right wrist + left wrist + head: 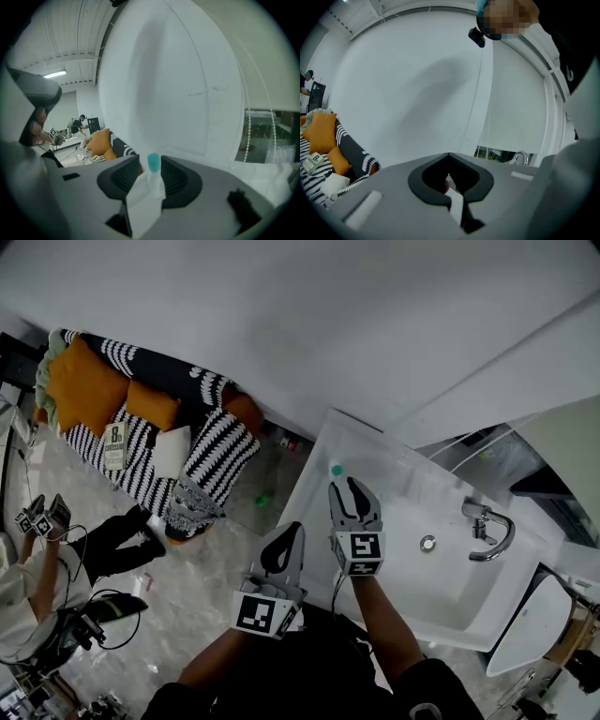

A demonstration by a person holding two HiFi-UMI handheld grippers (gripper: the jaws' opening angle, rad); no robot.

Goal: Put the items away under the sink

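Left hand-held gripper (293, 527) closed, right hand-held gripper (347, 487) — parted

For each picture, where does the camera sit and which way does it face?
Head view: on the person's head, facing steeply down at the sink; both forearms, the left tool and the right tool show.
Left gripper view: on the left tool, facing along its shut jaws toward a white wall, sofa at left.
Right gripper view: on the right tool, facing a bottle between its open jaws.
Shared: head and right gripper views both show the bottle.
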